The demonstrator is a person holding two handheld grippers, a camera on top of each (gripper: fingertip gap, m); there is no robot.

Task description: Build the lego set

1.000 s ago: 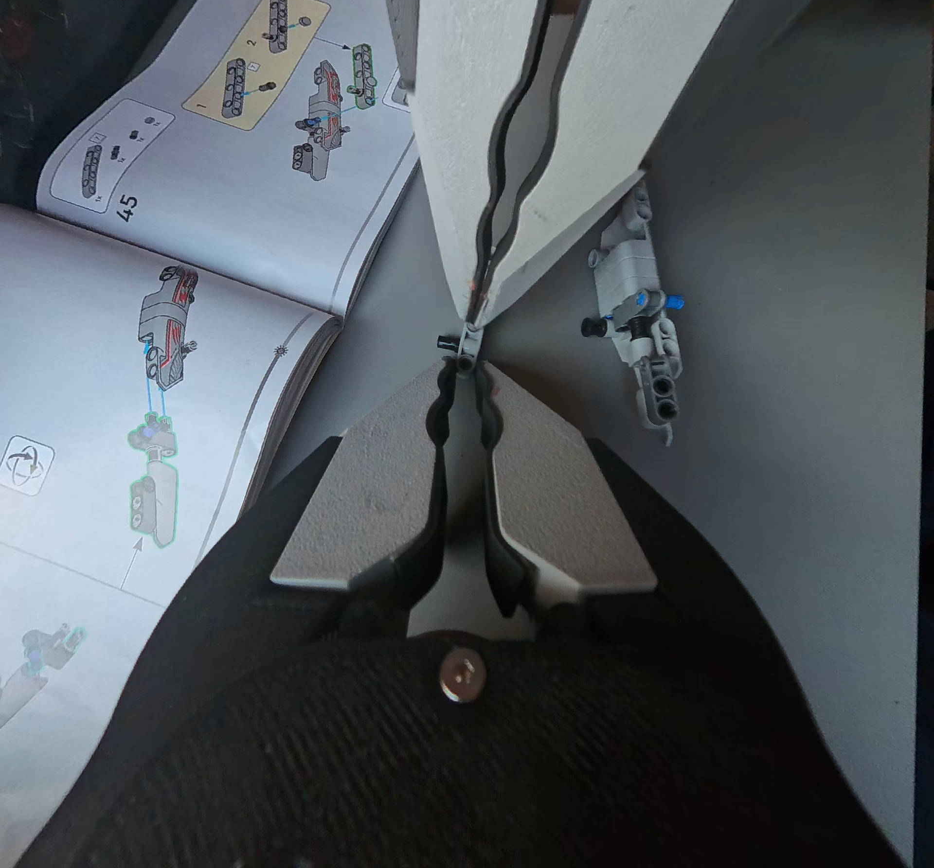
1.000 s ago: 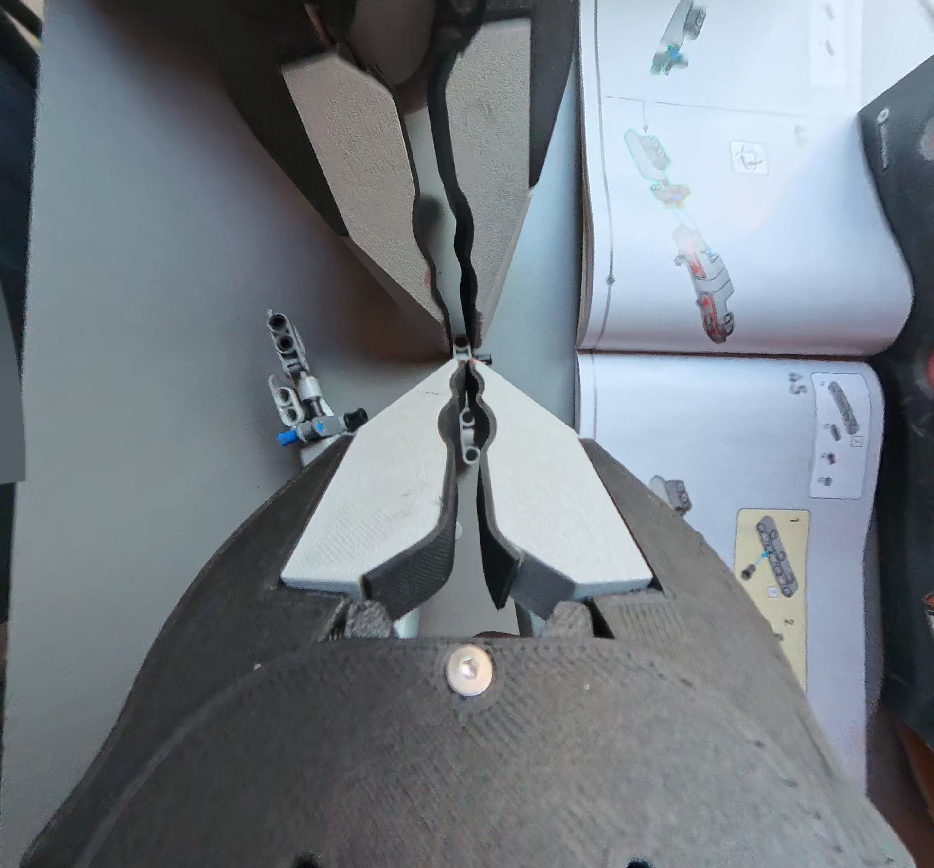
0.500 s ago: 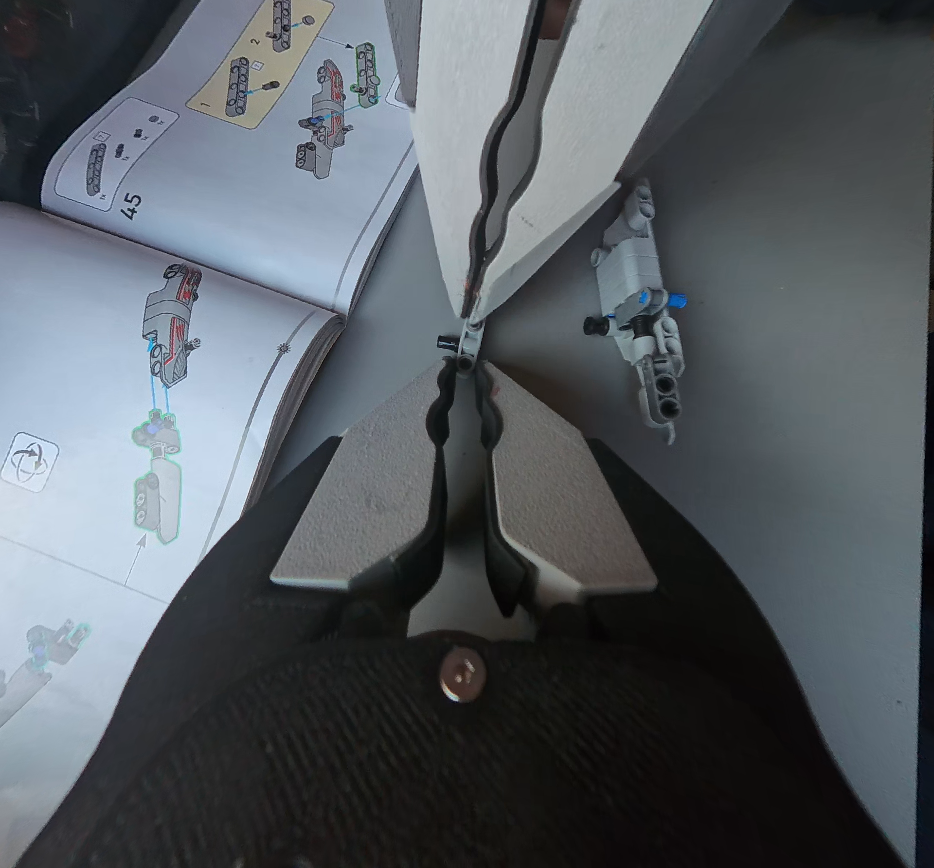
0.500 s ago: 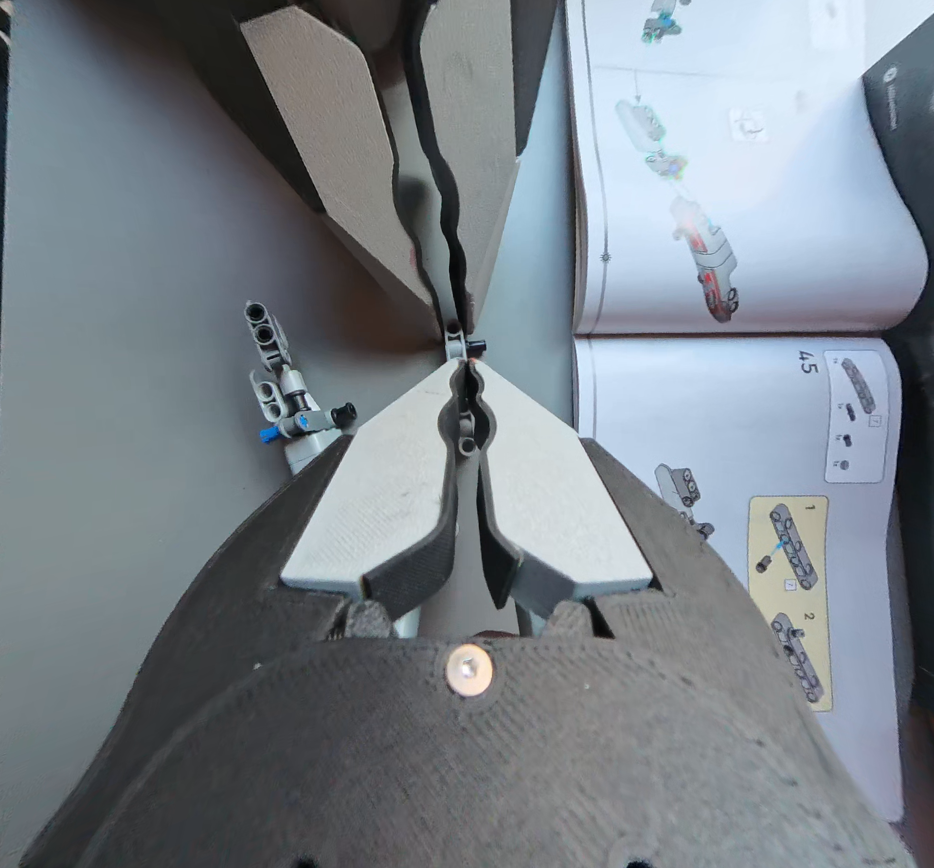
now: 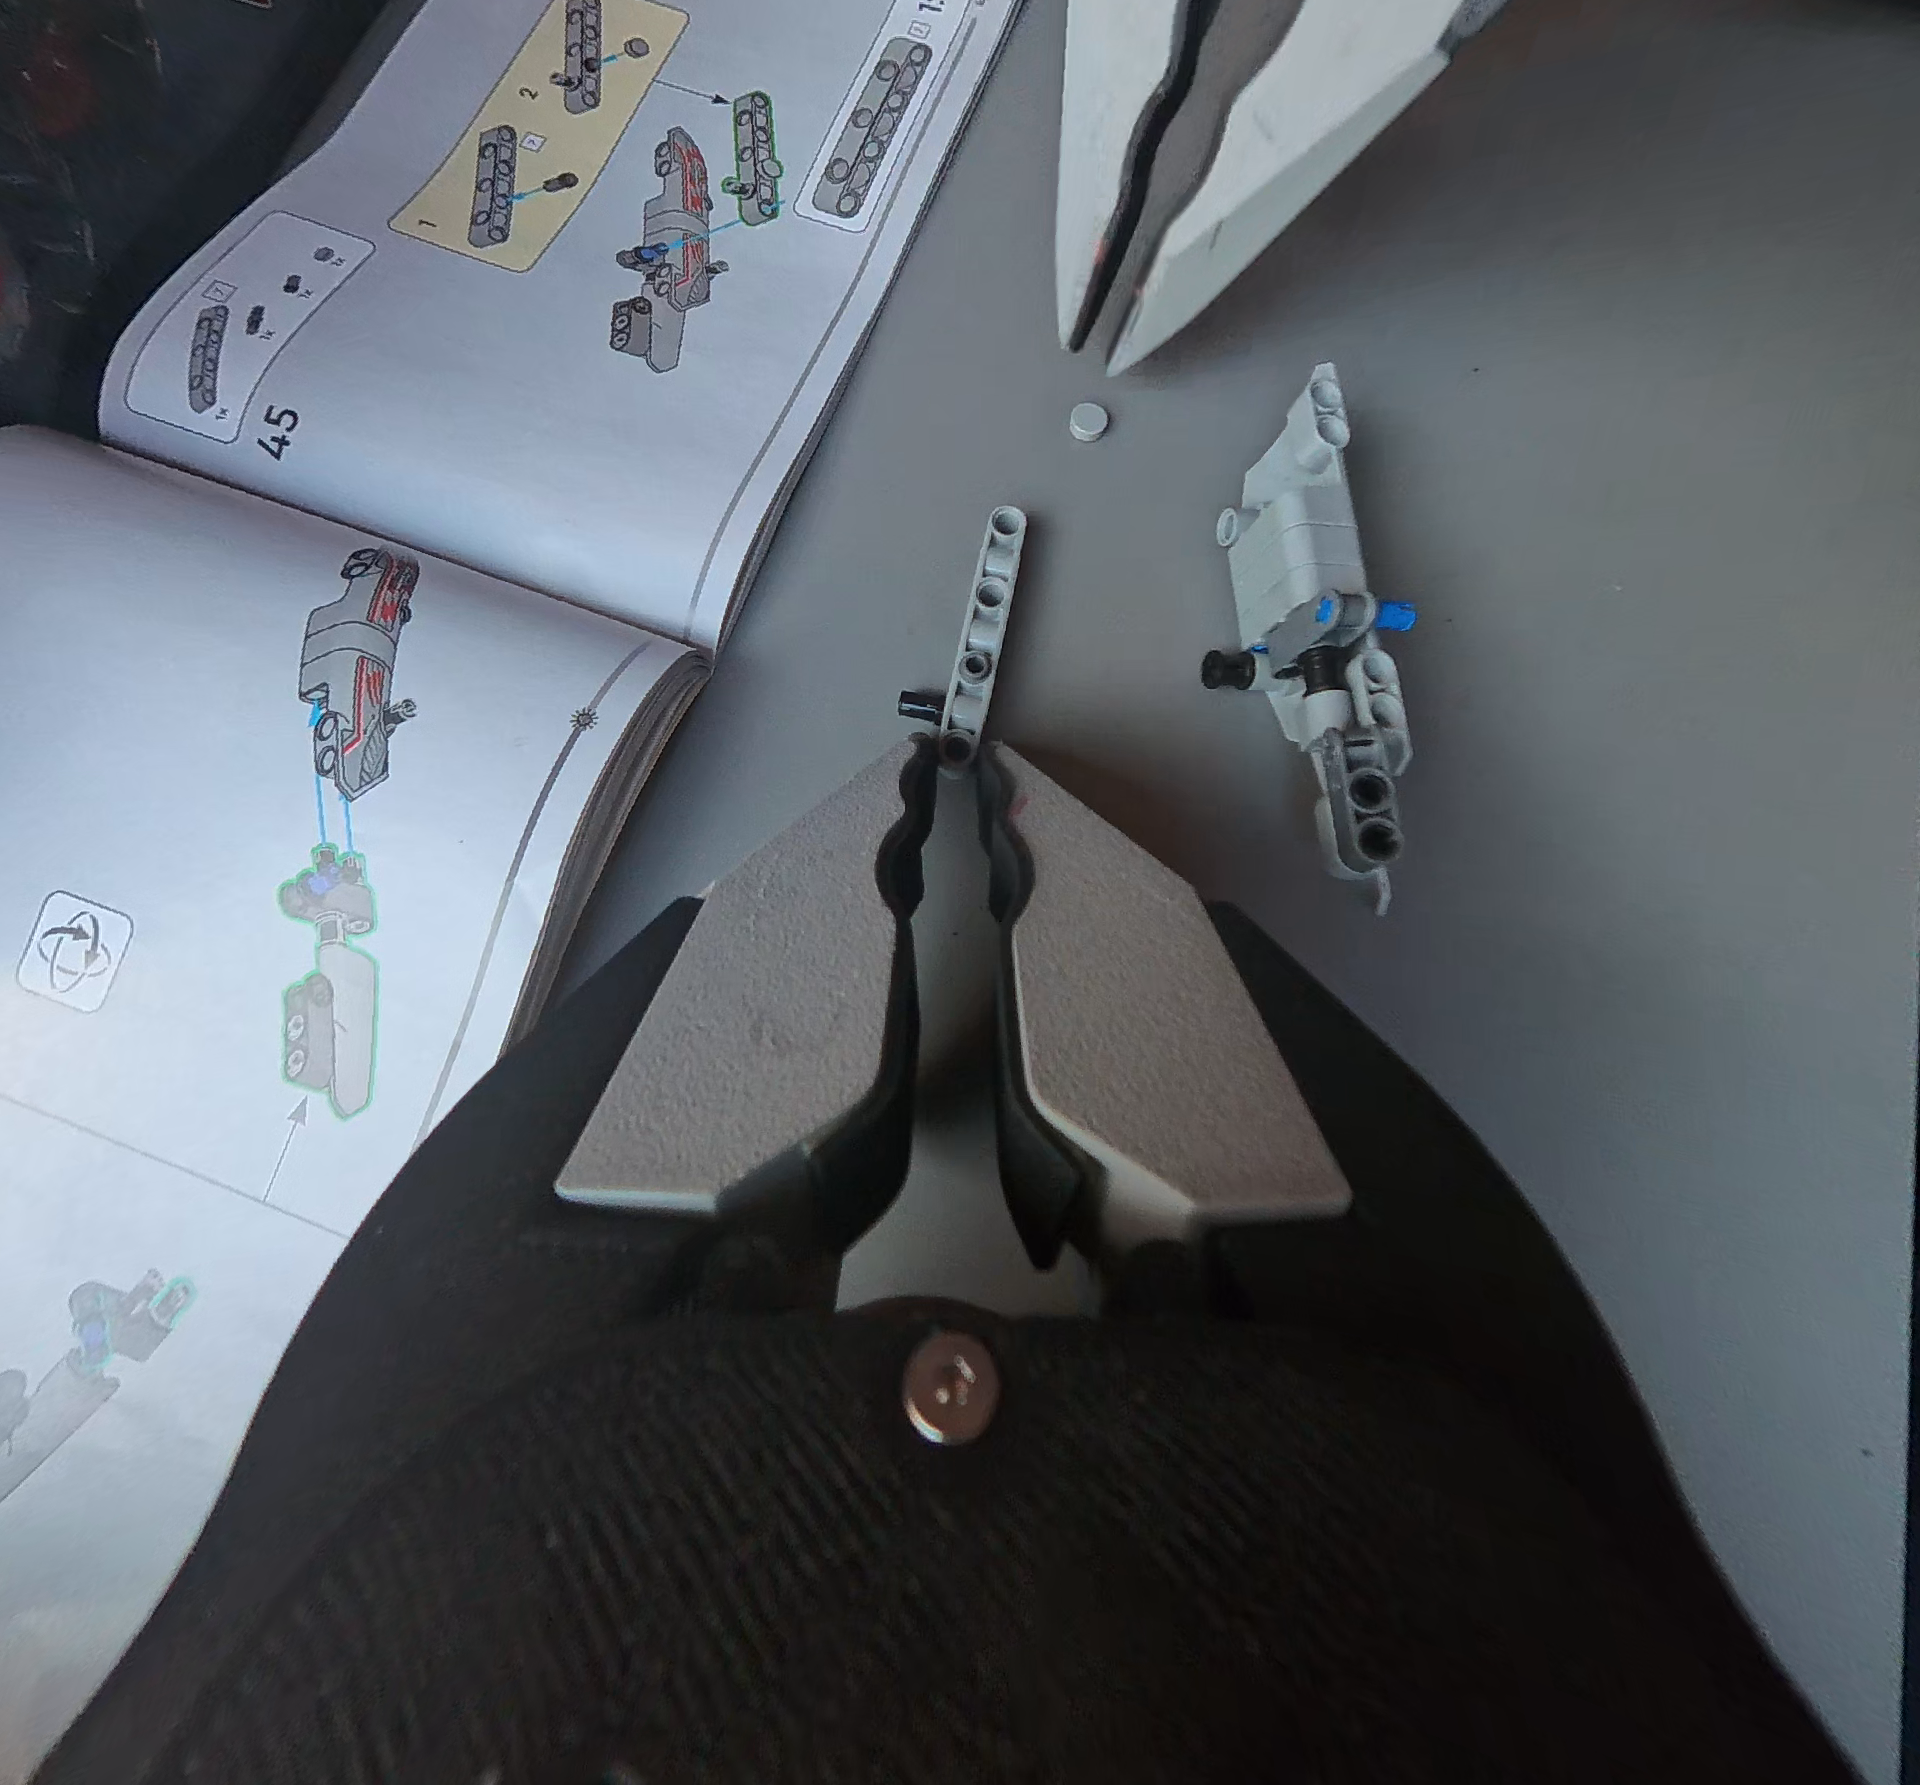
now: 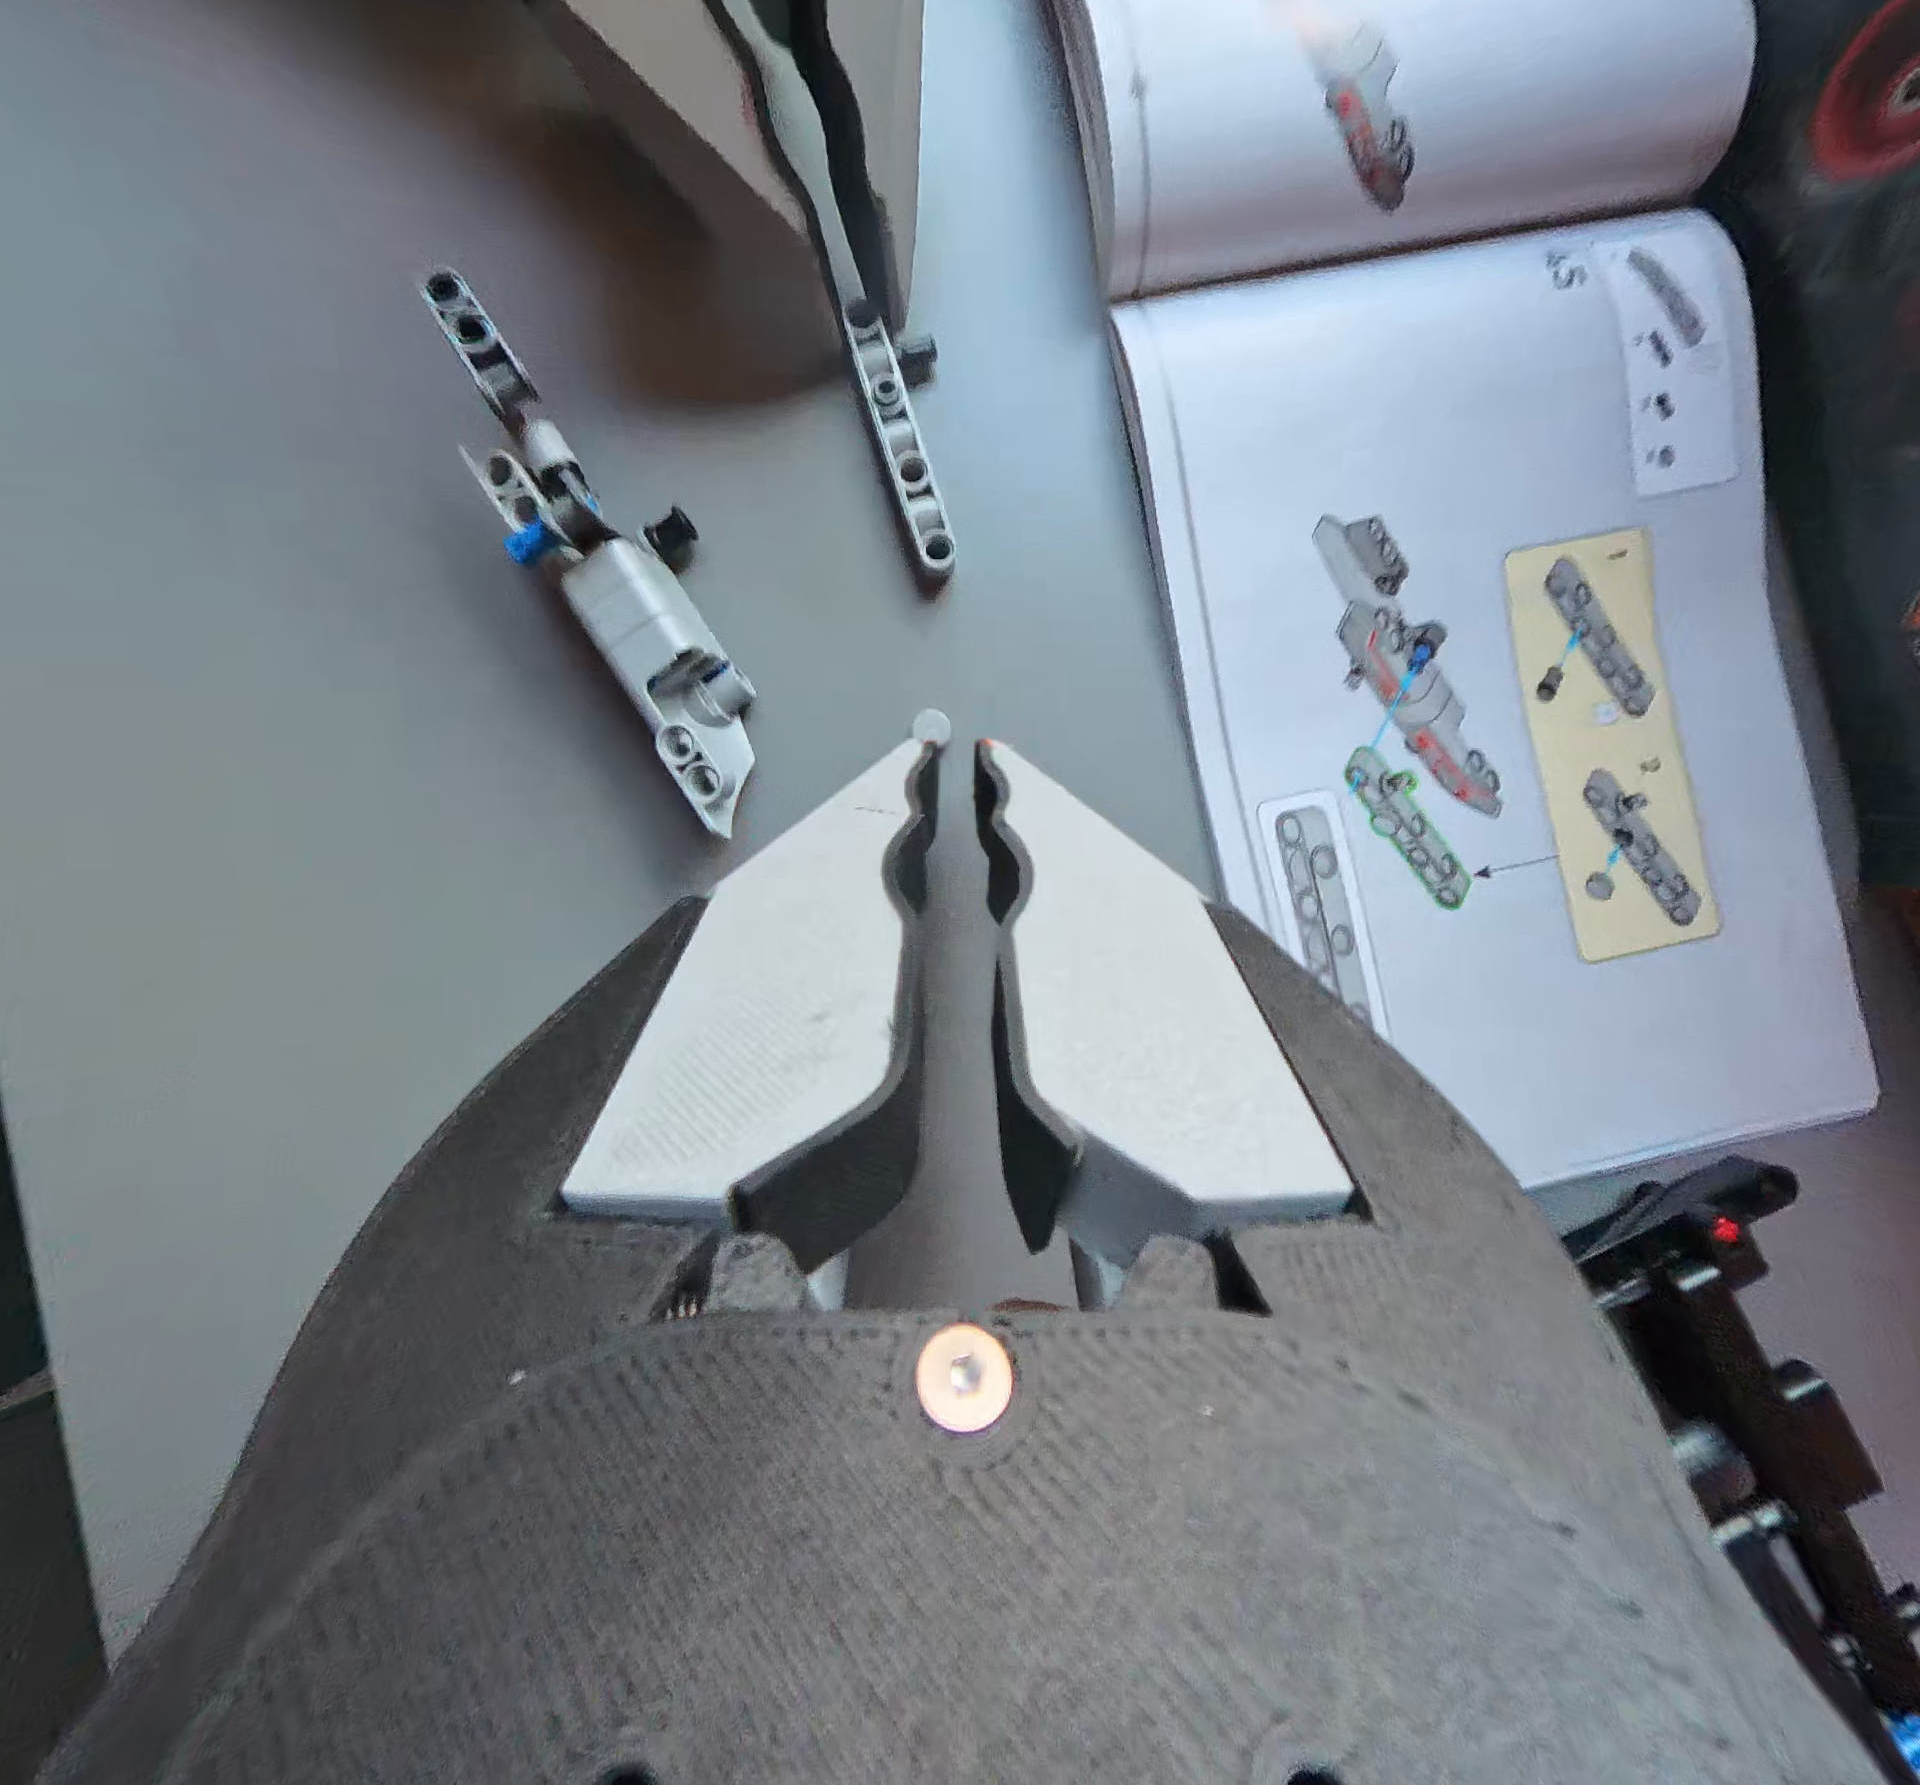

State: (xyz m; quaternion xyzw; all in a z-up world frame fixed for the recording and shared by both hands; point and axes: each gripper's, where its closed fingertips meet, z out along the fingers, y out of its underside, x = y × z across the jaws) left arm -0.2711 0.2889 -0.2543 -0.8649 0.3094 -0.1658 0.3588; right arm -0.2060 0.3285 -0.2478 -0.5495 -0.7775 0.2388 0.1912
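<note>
My left gripper [image 5: 956,748] is shut on the near end of a light grey beam [image 5: 985,623] with several holes. A black pin [image 5: 920,699] sticks out of the beam's side. The beam points toward my right gripper [image 5: 1101,353], which hangs apart from it. In the right wrist view my right gripper [image 6: 956,748] is slightly open and empty. A small grey round tile [image 6: 932,725] lies on the table just beyond its fingertips. The beam [image 6: 904,457] lies farther off in the left gripper [image 6: 862,307]. A grey sub-assembly [image 5: 1314,634] with blue pins lies beside it.
An open instruction booklet [image 5: 416,364] lies on the grey table [image 5: 1610,904] to my left; in the right wrist view the booklet [image 6: 1455,644] is on the right. A dark printed box [image 5: 125,21] sits behind it. A black device [image 6: 1745,1320] is at the lower right. One gripper's finger ends stand about 9 cm off the other's. My left tips are about 25 cm from the black device [image 6: 1745,1320], my right tips only 15 cm.
My right gripper let go of the beam, opened slightly and pulled back. The beam stays in my left gripper. The round tile now shows on the table.
</note>
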